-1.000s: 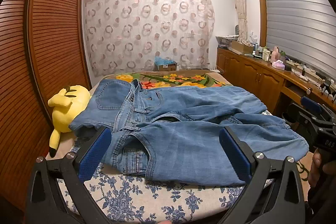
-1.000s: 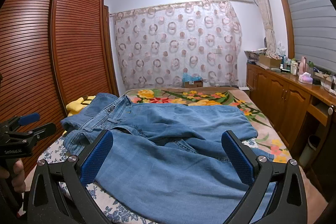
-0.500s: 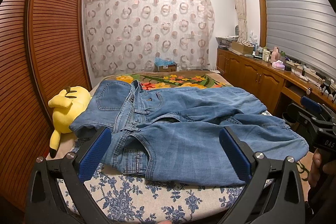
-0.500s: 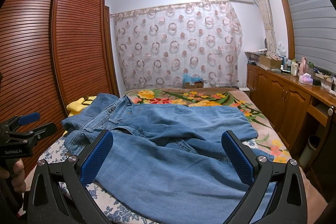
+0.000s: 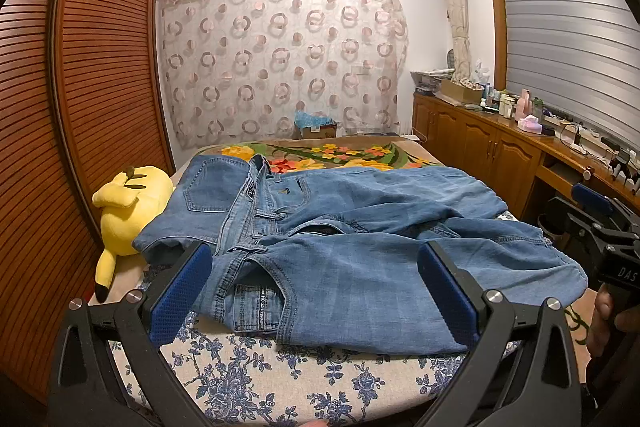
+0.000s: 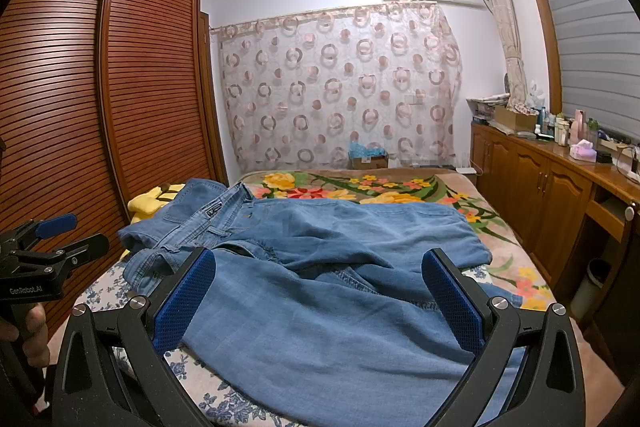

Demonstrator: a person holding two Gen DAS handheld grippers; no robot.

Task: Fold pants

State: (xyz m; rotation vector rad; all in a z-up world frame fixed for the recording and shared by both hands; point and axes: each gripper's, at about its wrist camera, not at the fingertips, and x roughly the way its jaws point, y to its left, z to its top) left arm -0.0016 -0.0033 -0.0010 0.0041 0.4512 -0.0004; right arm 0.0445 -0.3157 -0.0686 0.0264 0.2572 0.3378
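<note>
The jeans [image 5: 340, 247] lie spread across the bed [image 5: 256, 375], waistband toward the plush toy [image 5: 128, 211], both legs running away from it toward the cabinet side. The near leg overlaps the far leg unevenly, with a ridge of bunched denim between them.

The left gripper [image 5: 316, 287] is held above the near edge of the jeans on the waistband side, jaws spread wide, nothing between the pads. The right gripper [image 6: 320, 291] is held above the near leg, farther from the plush toy, jaws likewise wide and empty. Neither touches the cloth.

Likely faults from this state:
- A pinch at the waistband may take only the top layer, because the front panel is flipped open there; the fold would then drag the lower layer askew.
- The bunched ridge may be trapped inside the fold if the legs are not aligned first.
- The leg ends lie close to the bed edge farthest from the plush toy; a pull in that direction may slide them off.
</note>
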